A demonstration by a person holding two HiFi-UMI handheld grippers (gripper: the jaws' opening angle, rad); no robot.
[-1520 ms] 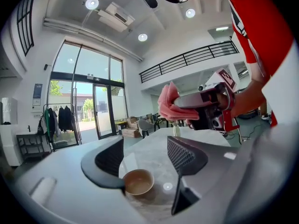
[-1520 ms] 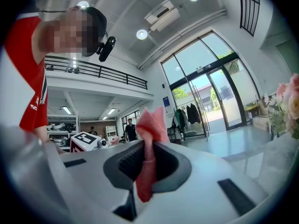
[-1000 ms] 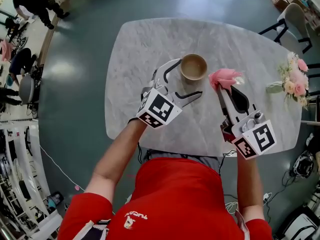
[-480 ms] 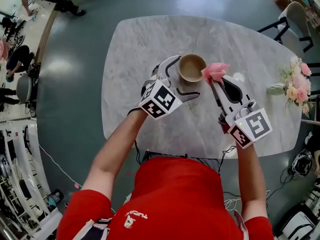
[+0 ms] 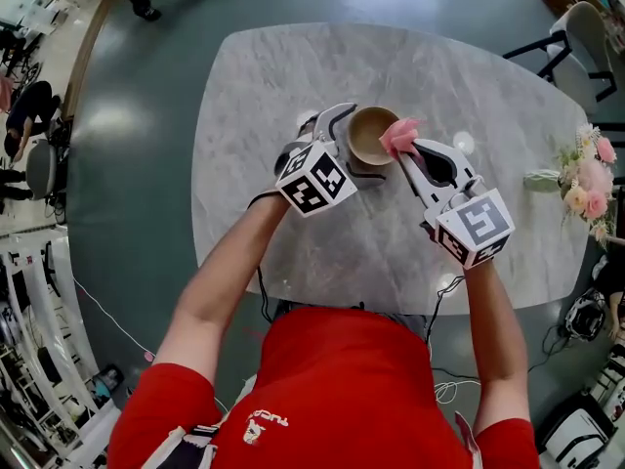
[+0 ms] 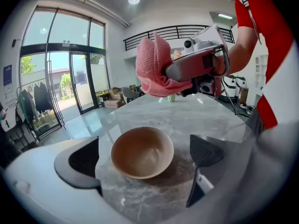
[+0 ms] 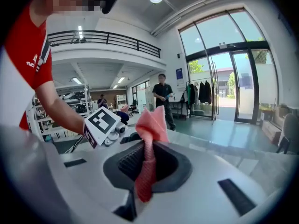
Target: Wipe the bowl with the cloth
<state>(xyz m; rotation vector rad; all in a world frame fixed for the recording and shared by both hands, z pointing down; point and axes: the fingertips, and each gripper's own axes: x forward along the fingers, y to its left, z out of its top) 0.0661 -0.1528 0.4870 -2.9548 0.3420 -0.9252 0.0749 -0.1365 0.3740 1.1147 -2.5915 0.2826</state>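
Note:
A tan bowl [image 5: 369, 133] stands upright on the marble table [image 5: 283, 76]. My left gripper [image 5: 354, 147] straddles it, one finger on each side. Its jaws are opening, and in the left gripper view the bowl [image 6: 142, 152] sits between the dark pads [image 6: 84, 160] without touching them. My right gripper [image 5: 408, 149] is shut on a pink cloth [image 5: 398, 135], which it holds bunched just above the bowl's right rim. In the right gripper view the cloth [image 7: 152, 122] sticks up from the closed gripper [image 7: 147, 171]. The cloth [image 6: 156, 66] hangs over the bowl in the left gripper view.
A bunch of pink flowers [image 5: 586, 189] lies at the table's right edge, and a small pale object [image 5: 463, 143] sits right of the bowl. A chair [image 5: 576, 32] stands beyond the far right corner. People stand in the hall behind [image 7: 163, 97].
Both grippers have moved forward to the bowl. The left jaws now flank it and stand wider. The right gripper has carried the cloth left, to the bowl's right rim.

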